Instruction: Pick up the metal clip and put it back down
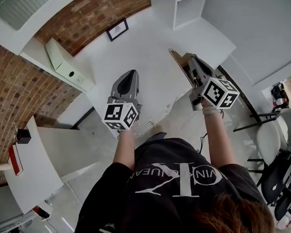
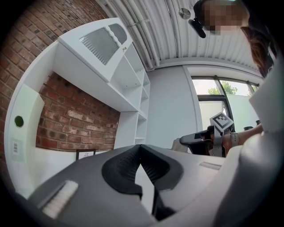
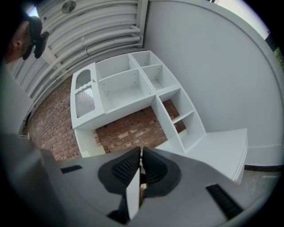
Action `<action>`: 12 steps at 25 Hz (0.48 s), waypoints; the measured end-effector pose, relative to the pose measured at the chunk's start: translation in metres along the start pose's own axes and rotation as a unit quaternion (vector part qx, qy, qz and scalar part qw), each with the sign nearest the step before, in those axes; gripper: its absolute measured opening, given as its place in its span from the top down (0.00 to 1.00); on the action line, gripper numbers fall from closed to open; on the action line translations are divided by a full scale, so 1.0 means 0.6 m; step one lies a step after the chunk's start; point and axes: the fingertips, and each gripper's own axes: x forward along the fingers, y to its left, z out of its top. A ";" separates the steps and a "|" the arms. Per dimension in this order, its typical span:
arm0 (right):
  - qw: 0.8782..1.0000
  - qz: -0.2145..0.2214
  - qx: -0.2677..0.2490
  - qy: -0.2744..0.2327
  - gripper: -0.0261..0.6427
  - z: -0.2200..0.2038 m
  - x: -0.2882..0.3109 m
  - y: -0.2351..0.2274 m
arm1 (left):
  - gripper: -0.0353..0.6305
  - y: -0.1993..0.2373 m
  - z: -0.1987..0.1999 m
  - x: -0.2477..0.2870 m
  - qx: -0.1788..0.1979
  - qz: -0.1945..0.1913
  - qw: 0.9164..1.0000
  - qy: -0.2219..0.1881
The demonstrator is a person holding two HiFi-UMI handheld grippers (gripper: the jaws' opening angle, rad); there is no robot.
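left gripper point(image 1: 129, 73): grey plastic shell, ribbed black pads. Jaws closed tip to tip, nothing between them. Held up in the air, nose toward the white wall.
right gripper point(image 1: 191, 58): same build. Jaws pressed together, nothing gripped. Level with the left one, well apart from it.
metal clip: in none of the three views, so can't tell where it sits.
marker cubes point(image 1: 121, 116): 2, one at the back of each gripper. White faces with black square codes.
shelf unit point(image 3: 133, 84): white, flat panels, boxy. At least six open compartments in the right gripper view, and their insides show only white panels. One grille-front door point(image 3: 84, 99) at its left end.
brick wall point(image 1: 15, 82): red, rough, behind and left of the shelf unit.
framed picture point(image 1: 117, 29): 1, thin dark frame, pale print, at the lower edge of the brick.
desk point(image 1: 40, 159): white, smooth, left of the person. Small black object point(image 1: 23, 136) and a red-and-white item point(image 1: 14, 160) at its left edge.
chairs: right of the person. 1 white point(image 1: 272, 140). The black ones point(image 1: 282, 176) overlap, so the count is unclear.
person: black T-shirt point(image 1: 180, 195) with white print. Pale band point(image 1: 211, 110) on the right wrist.
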 end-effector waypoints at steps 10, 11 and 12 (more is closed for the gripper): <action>1.000 0.002 -0.004 -0.008 0.92 0.006 0.005 -0.002 | 0.93 0.011 0.008 0.005 0.005 0.005 1.000 -0.007; 1.000 0.002 -0.002 -0.008 0.92 0.006 0.006 -0.003 | 0.93 0.012 0.009 0.006 0.005 0.005 1.000 -0.007; 1.000 0.002 -0.001 -0.008 0.92 0.006 0.008 -0.004 | 0.93 0.014 0.011 0.008 0.005 0.006 1.000 -0.007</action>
